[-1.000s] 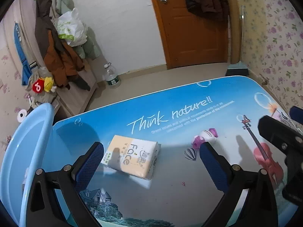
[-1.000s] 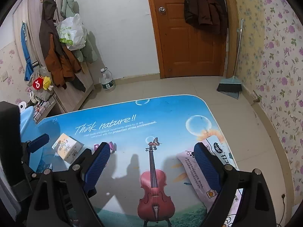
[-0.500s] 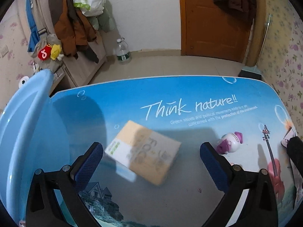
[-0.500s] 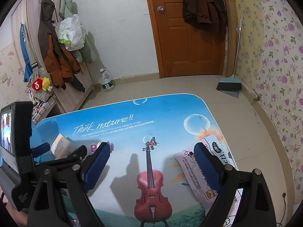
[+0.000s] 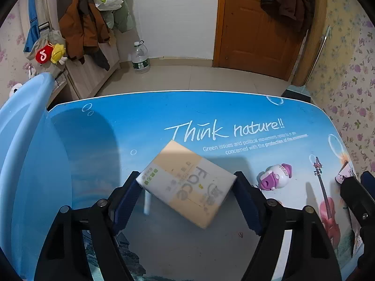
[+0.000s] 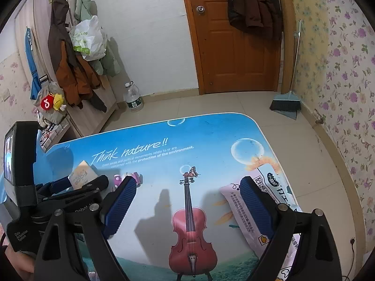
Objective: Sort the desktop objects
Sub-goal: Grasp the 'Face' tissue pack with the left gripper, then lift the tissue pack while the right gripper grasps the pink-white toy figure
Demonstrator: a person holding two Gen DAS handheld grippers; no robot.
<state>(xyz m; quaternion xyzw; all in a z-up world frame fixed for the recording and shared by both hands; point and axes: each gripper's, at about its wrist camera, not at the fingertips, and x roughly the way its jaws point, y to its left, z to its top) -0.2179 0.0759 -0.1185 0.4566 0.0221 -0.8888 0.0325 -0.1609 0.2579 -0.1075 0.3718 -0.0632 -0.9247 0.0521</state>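
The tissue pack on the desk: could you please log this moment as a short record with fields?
surface: table with a printed blue nature cover
tissue pack: lies flat and askew between the fingers of the left gripper
left gripper: jaws closing, pads at the pack's corners
right gripper: open, nothing between its fingers
pig toy: right of the pack, apart from it
snack bag: near the table's right edge
basin: light blue, left of the table

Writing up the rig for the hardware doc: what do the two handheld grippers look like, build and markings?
Both match: the left gripper and right gripper each have two black, triangular-cutout fingers with silver screw heads, ending in dark blue ribbed pads. In the right wrist view, the left unit's black body carries white "Data Acquisition System" lettering and a small lit screen. No cables visible.
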